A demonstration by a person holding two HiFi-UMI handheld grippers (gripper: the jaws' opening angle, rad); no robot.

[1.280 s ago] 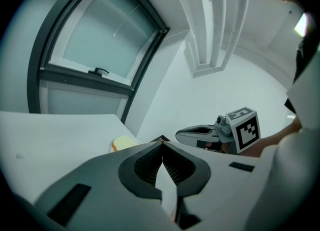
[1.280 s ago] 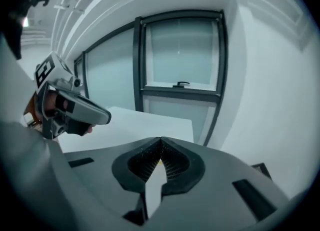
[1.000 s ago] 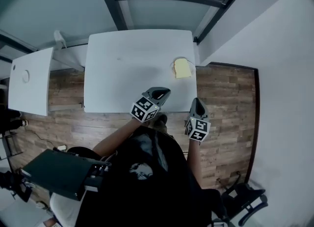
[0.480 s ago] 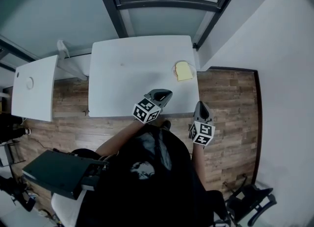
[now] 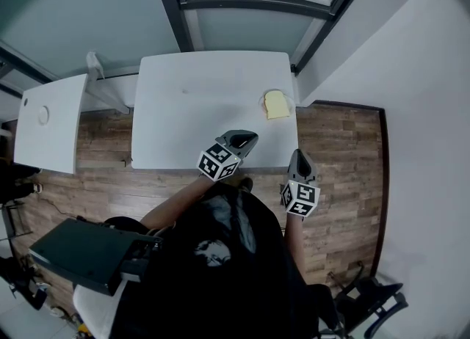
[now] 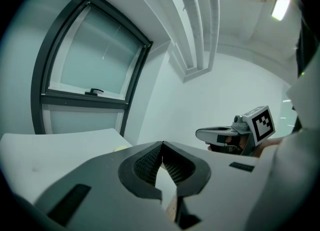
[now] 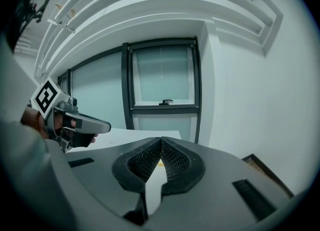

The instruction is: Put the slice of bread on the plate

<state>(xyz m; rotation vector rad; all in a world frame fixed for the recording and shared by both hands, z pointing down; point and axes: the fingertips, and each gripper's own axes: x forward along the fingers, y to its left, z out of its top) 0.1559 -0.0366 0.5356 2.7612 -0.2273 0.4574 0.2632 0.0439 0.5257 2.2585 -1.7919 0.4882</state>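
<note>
Bread slice: table's right edge. My left gripper, right gripper: both closed, empty. Risk: clumsy nudge pushes slice off edge.

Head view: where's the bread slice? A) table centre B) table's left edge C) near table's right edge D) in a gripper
C: the bread slice lies near the right edge of the white table, and both the left gripper and the right gripper are shut with nothing between the jaws.
</note>
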